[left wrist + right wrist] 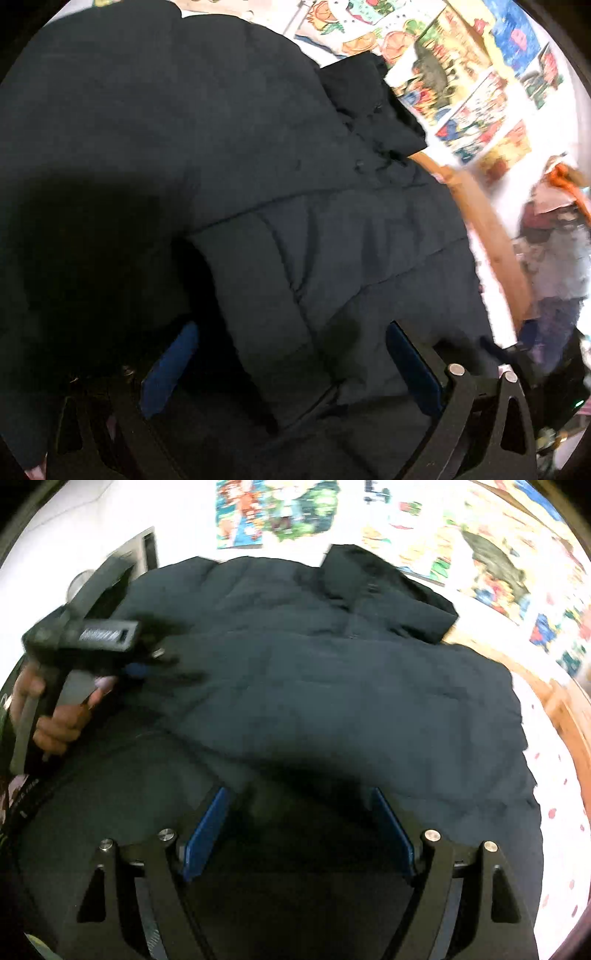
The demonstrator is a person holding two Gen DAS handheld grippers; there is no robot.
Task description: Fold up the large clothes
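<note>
Now both grippers, left (291,369) and right (299,834), hover jaws apart, seemingly just above the dark jacket (332,686).

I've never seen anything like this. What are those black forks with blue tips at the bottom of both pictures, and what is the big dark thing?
No robot here: a person holds a hand tool in each hand, each with two fingers and a small camera looking along them. One picture comes from the left gripper, the other from the right gripper. The blue strips are the finger pads.

The dark thing is a padded jacket spread on a white spotted sheet, with its sleeve folded across the body. Colourful posters lie beyond it.

Both grippers are open and hold nothing. The right camera also sees the person's hand holding the left tool over the jacket.
</note>
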